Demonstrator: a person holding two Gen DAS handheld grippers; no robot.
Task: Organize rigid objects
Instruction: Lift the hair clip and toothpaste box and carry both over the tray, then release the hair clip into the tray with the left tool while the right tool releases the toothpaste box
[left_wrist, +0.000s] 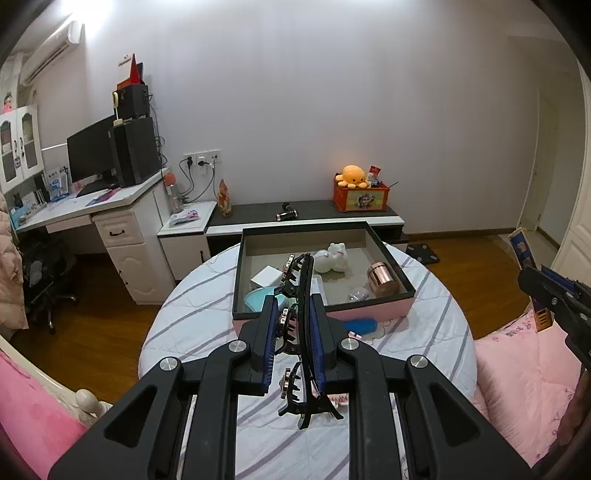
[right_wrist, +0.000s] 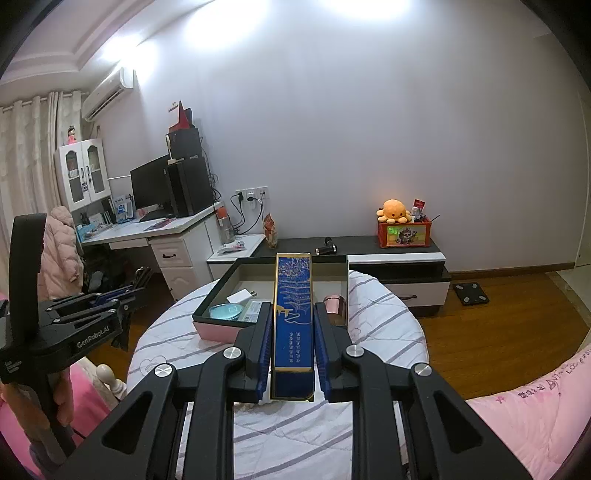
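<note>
The left gripper (left_wrist: 291, 326) is clenched on a long black hair clip (left_wrist: 301, 332), held above the round striped table (left_wrist: 192, 317) just short of the open tray's (left_wrist: 238, 280) near rim. The right gripper (right_wrist: 290, 339) grasps a narrow blue gift box (right_wrist: 293, 321) lengthwise, its far end over the tray (right_wrist: 212, 295). Bare cloth lies left of the tray; a rose-gold jar (left_wrist: 382, 278) crowds its right wall.

My two wrist views look forward and down, close over my fingers; both share the open box (left_wrist: 388, 254) (right_wrist: 221, 277) (round table beneath).
</note>
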